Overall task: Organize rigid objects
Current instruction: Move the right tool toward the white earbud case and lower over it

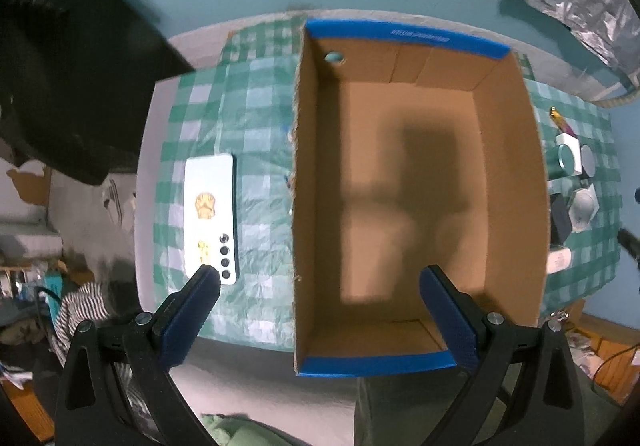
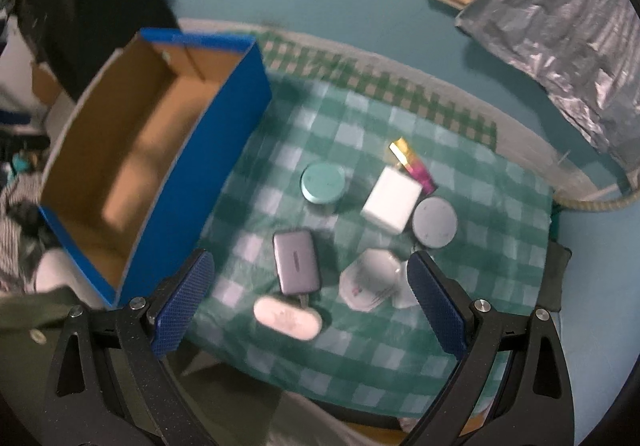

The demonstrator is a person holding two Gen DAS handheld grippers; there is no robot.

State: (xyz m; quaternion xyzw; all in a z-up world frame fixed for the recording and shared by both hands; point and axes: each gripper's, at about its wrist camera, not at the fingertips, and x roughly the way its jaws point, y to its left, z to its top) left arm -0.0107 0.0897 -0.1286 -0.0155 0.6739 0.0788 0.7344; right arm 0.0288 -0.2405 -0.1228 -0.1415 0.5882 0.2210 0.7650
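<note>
An empty cardboard box [image 1: 516, 165] with blue outer walls [image 2: 208, 165] stands on a green checked cloth. My left gripper [image 1: 320, 278] hangs open above the box's near end. Left of the box lies a pale phone [image 1: 210, 217], back up. My right gripper [image 2: 308, 270] is open above a cluster of small items: a grey power bank [image 2: 297, 262], a white oval case [image 2: 287, 318], a hexagonal white piece [image 2: 370, 278], a teal round tin [image 2: 323, 182], a white block [image 2: 392, 201], a grey round lid [image 2: 434, 222] and a gold-and-pink tube [image 2: 412, 161].
The cloth [image 2: 460, 286] covers a small round table [image 1: 152, 149] against a teal wall. A silver foil bag [image 2: 560, 29] hangs at the upper right. Dark fabric [image 1: 72, 57] sits at the upper left, and striped cloth [image 1: 80, 310] and clutter lie below the table's left edge.
</note>
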